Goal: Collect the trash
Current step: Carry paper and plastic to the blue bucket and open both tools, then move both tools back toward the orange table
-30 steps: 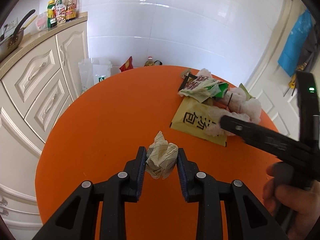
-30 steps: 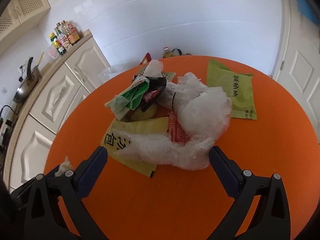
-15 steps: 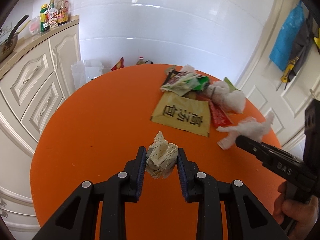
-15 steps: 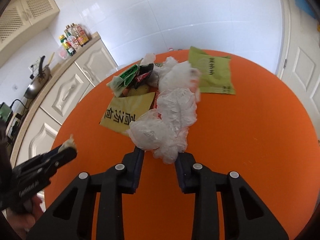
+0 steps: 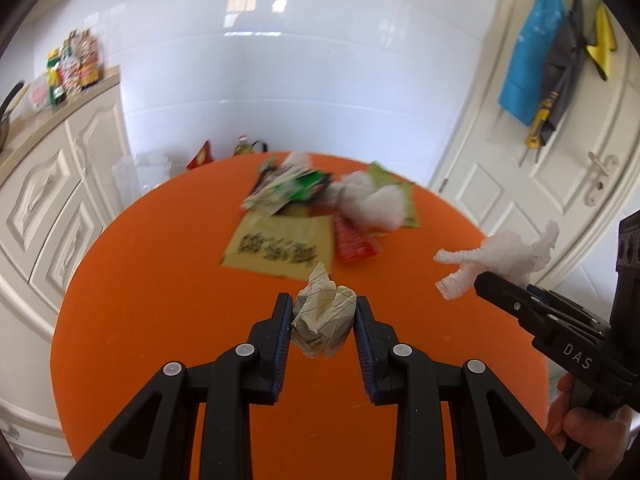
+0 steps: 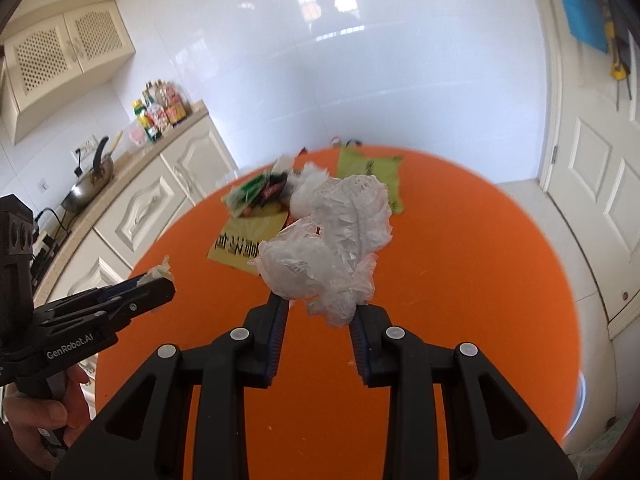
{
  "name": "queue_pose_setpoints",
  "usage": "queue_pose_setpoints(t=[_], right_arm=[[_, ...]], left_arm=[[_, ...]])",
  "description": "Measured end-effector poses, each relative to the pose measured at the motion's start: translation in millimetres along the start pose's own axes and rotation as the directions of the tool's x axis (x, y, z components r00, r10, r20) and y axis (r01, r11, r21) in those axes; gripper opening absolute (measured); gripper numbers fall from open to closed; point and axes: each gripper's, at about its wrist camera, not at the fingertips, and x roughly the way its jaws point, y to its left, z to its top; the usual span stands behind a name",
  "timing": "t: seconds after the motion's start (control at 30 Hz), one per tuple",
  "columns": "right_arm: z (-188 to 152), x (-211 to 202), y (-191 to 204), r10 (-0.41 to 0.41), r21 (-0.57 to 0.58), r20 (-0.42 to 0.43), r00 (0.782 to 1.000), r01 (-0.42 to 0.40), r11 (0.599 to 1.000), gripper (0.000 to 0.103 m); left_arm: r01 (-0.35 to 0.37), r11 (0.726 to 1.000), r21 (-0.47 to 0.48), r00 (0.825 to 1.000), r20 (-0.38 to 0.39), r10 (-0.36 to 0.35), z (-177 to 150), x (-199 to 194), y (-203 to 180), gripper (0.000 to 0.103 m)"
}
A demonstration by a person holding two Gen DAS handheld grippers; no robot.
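My left gripper (image 5: pixel 322 326) is clamped on a crumpled ball of lined paper (image 5: pixel 324 320), held above the near part of the orange table (image 5: pixel 160 300). My right gripper (image 6: pixel 320 312) has just closed its fingers on a wad of thin white plastic (image 6: pixel 336 248), lifted clear of the tabletop. The other wrappers (image 5: pixel 296 208) lie piled at the table's far side.

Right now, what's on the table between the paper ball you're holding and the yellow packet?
Nothing: left wrist view shows bare orange table between crumpled paper and yellow packet.
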Motion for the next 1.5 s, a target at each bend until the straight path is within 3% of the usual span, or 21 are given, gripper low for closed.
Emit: queue_pose_setpoints(t=[0.23, 0.4, 0.67, 0.83, 1.03, 1.1, 1.3, 1.4, 1.47, 1.5], right_arm=[[17.8, -61.2, -34.8, -0.042, 0.023, 0.122, 0.992, 0.04, 0.999, 0.029], [22.1, -109.0, -75.3, -0.114, 0.067, 0.19, 0.975, 0.103, 0.992, 0.029], [-3.1, -173.4, -163.5, -0.306, 0.204, 0.218, 0.927, 0.263, 0.943, 0.029], [-32.8, -185.4, -227.9, -0.412, 0.298, 0.149, 0.899, 0.356, 0.886, 0.029], [-81.4, -174.8, -315.8, -0.473, 0.402, 0.007, 0.881, 0.431, 0.808, 0.029], [-97.8, -164.2, -337.7, -0.476, 0.432, -0.042, 0.878, 0.446, 0.784, 0.029], [-138.6, -121.3, -397.0, -0.435, 0.505, -0.178, 0.883, 0.461, 0.729, 0.029], [-156.2, -100.3, -420.7, -0.402, 0.537, -0.23, 0.886, 0.46, 0.707, 0.032], [-162.6, -90.1, -432.8, -0.379, 0.559, -0.251, 0.891, 0.453, 0.694, 0.032], [-166.4, -85.2, -438.4, -0.367, 0.569, -0.263, 0.892, 0.451, 0.688, 0.032]], left_arm=[[0.066, 0.993, 0.1, 0.997, 0.029, -0.069, 16.3, -10.5, -60.8, 0.026], [0.138, 0.971, 0.195, 0.988, 0.036, -0.148, 28.8, -8.2, -124.2, 0.026], [0.291, 0.894, 0.339, 0.955, -0.047, -0.293, 32.1, 19.3, -236.1, 0.026], [0.398, 0.833, 0.385, 0.917, -0.163, -0.363, 20.9, 59.2, -304.7, 0.026], [0.451, 0.78, 0.435, 0.888, -0.305, -0.344, -4.7, 122.9, -371.9, 0.027], [0.47, 0.768, 0.435, 0.87, -0.375, -0.32, -13.5, 152.1, -394.2, 0.027], [0.494, 0.778, 0.388, 0.812, -0.525, -0.254, -26.7, 233.6, -432.0, 0.029], [0.501, 0.787, 0.359, 0.767, -0.605, -0.212, -34.9, 274.0, -446.0, 0.03], [0.497, 0.792, 0.356, 0.751, -0.633, -0.187, -36.9, 294.0, -454.4, 0.038], [0.481, 0.799, 0.362, 0.753, -0.637, -0.165, -33.3, 304.7, -459.3, 0.053]])
